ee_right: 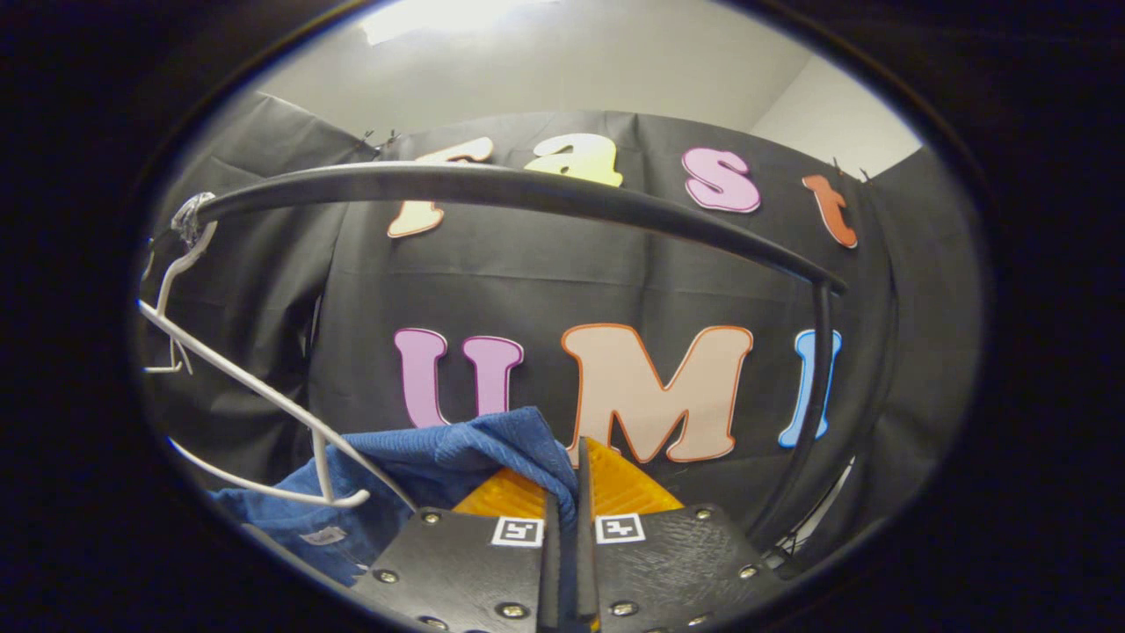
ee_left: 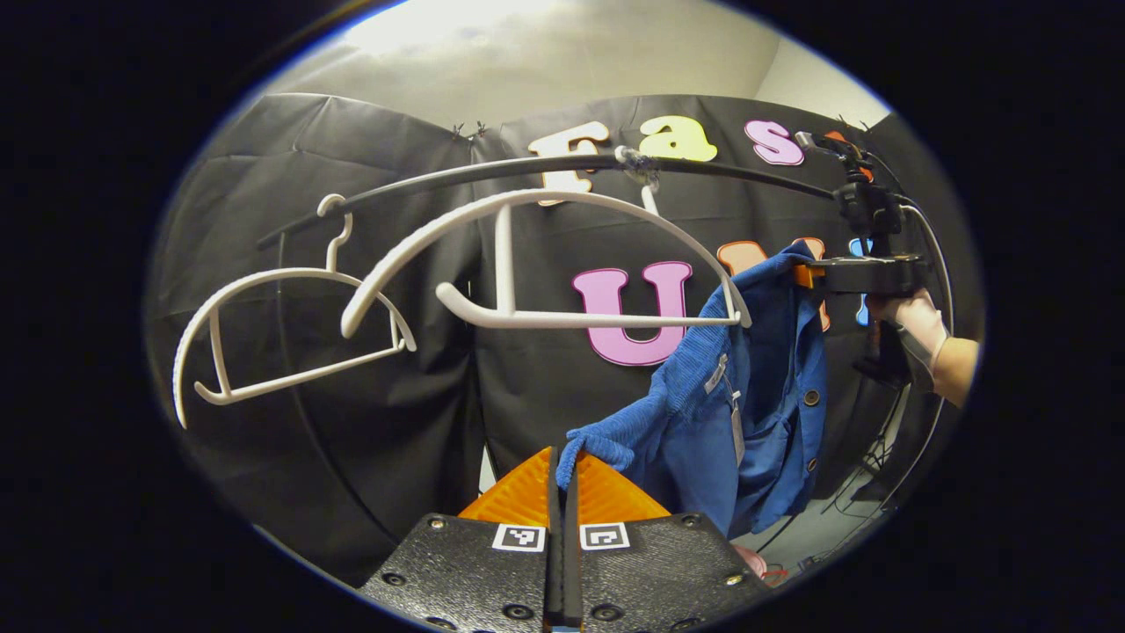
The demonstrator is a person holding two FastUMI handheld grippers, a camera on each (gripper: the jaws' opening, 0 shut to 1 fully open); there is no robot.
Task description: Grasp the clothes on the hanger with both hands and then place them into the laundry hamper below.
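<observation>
Jaws of the left gripper (ee_left: 562,492) stand pressed together on a bunched cuff or corner of the blue ribbed knit garment with dark buttons and a hanging tag (ee_left: 747,396), right at the bottom of the left gripper view. From that pinch the cloth climbs up and to the right, draped off the right-hand end of the nearer white plastic hanger (ee_left: 545,264). Farther off in the same view, the right gripper (ee_left: 804,274), held in a person's hand (ee_left: 918,321), clamps the garment's upper edge just past the hanger's tip. In the right gripper view, its own jaws (ee_right: 567,501) close on a blue fold, with the hanger arm lying to the left and the rest of the cloth sagging below it.

Both grips appear secure, so the garment spans a slanted line, low at the left gripper, high at the right. Its shoulder still looks hooked over the hanger end; freeing it likely calls for a pull away from that tip before lowering. A second empty white hanger (ee_left: 281,325) and the black rail (ee_left: 527,167) hang behind. The hamper's position cannot be told.
</observation>
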